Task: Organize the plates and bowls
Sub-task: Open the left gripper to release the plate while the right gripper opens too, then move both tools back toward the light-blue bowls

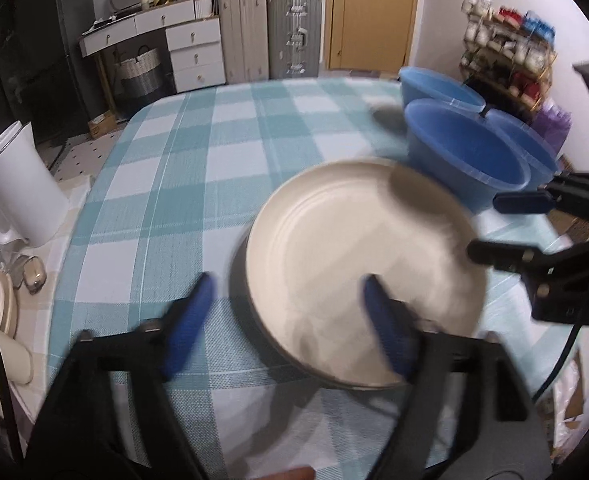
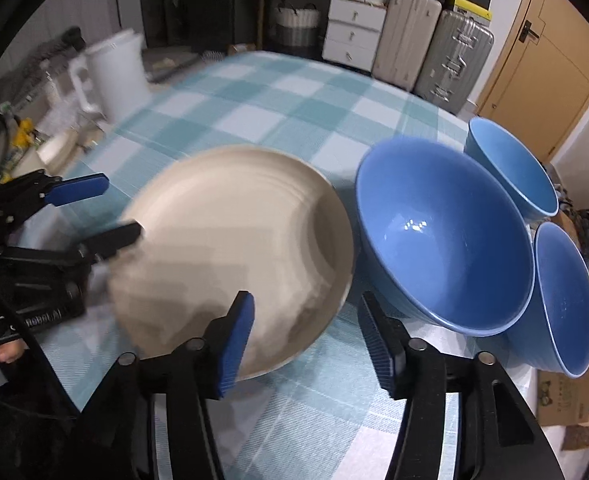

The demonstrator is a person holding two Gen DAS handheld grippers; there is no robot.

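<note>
A cream plate (image 1: pixel 366 272) (image 2: pixel 234 248) lies on the teal checked tablecloth (image 1: pixel 198 184). My left gripper (image 1: pixel 287 284) (image 2: pixel 120 208) is open and straddles the plate's left rim, one finger beyond the rim and one above the plate, neither pressing on it. My right gripper (image 2: pixel 306 300) (image 1: pixel 486 226) is open at the plate's opposite rim, also without a grip. Three blue bowls stand just right of the plate: a large one (image 2: pixel 442 240) (image 1: pixel 470 160), one behind it (image 2: pixel 510 168) (image 1: pixel 442 92) and one at the table's right edge (image 2: pixel 566 300) (image 1: pixel 534 148).
A white jug (image 1: pixel 22 184) (image 2: pixel 114 72) stands at the table's left edge among small clutter and a cream dish (image 1: pixel 2 304). Beyond the far edge are white drawers (image 1: pixel 194 52), suitcases (image 1: pixel 294 36) and a door. A shelf rack (image 1: pixel 506 60) stands to the right.
</note>
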